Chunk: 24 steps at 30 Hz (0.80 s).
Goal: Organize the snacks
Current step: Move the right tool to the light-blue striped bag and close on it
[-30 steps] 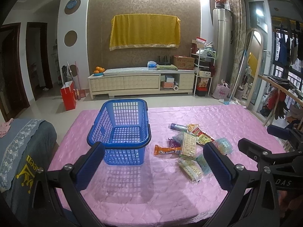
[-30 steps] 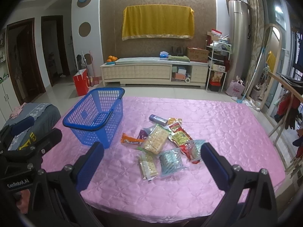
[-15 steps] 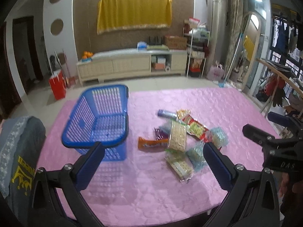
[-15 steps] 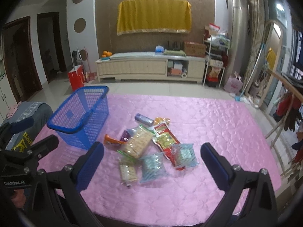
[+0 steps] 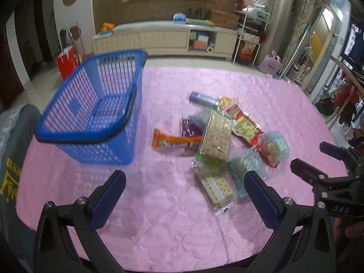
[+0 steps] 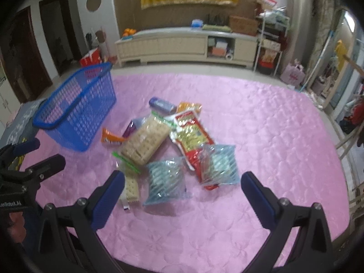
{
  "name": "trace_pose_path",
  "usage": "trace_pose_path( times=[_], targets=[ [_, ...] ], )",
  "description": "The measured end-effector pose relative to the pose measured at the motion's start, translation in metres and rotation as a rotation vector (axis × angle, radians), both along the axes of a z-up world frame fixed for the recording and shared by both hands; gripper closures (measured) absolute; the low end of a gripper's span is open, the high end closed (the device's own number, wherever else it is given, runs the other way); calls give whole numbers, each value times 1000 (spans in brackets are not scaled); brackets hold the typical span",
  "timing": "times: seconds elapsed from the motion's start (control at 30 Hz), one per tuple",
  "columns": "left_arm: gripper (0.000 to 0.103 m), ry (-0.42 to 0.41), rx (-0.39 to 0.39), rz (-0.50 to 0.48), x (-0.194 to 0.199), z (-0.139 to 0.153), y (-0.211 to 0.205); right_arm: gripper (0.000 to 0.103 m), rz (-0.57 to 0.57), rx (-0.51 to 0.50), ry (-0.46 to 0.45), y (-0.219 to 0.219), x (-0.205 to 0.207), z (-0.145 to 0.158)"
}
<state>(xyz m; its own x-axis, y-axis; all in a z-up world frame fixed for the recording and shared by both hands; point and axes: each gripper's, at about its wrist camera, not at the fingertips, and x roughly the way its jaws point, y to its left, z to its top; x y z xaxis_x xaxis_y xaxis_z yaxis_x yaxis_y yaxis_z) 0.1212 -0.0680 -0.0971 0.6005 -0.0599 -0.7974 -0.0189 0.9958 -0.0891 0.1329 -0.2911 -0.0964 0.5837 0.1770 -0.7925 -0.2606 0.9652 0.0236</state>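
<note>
An empty blue plastic basket (image 5: 95,118) (image 6: 77,113) stands at the left of a pink-covered table (image 5: 173,216). A heap of snack packets lies to its right: an orange bar (image 5: 175,142), a big cracker pack (image 5: 216,136) (image 6: 144,142), a small cracker pack (image 5: 215,186), a red and yellow packet (image 6: 192,134), two blue packets (image 6: 165,183) (image 6: 221,165). My left gripper (image 5: 185,195) is open and empty, above the table's near edge. My right gripper (image 6: 182,196) is open and empty, just short of the blue packets.
The pink cover (image 6: 273,125) runs wide to the right of the heap. A grey cushioned seat (image 5: 11,159) stands at the table's left. A low cream cabinet (image 5: 166,37) and a shelf rack (image 5: 250,27) stand at the far wall.
Both grippers have moved forward and down toward the table. The snack heap and basket now look larger and closer. Both stay open and empty.
</note>
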Motion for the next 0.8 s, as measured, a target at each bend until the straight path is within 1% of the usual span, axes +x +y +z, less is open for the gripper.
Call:
trace_pose_path(
  times=[0.17,0.23,0.33,0.4,0.57,0.67,0.73,0.77,0.8],
  targets=[
    [0,46,-2,1,10,-23,0,0,54,-60,47,19,12,-25],
    [0,68,-5,4,13,-31,1,1,75,-66,75,26,18,-35],
    [0,93,-15,7,17,-41,5,9,96,-67,118,32,29,-49],
    [0,107,-26,10,21,-48,9,18,103,-73,149,35,37,-59],
    [0,131,-41,12,27,-57,13,26,114,-78,207,43,53,-79],
    [0,141,-47,17,29,-59,14,26,115,-92,235,46,60,-90],
    [0,149,-48,19,29,-61,15,29,118,-104,250,49,64,-97],
    [0,153,-49,21,33,-63,17,35,122,-95,260,49,66,-100],
    [0,159,-52,26,33,-64,18,39,124,-83,265,49,66,-101]
  ],
)
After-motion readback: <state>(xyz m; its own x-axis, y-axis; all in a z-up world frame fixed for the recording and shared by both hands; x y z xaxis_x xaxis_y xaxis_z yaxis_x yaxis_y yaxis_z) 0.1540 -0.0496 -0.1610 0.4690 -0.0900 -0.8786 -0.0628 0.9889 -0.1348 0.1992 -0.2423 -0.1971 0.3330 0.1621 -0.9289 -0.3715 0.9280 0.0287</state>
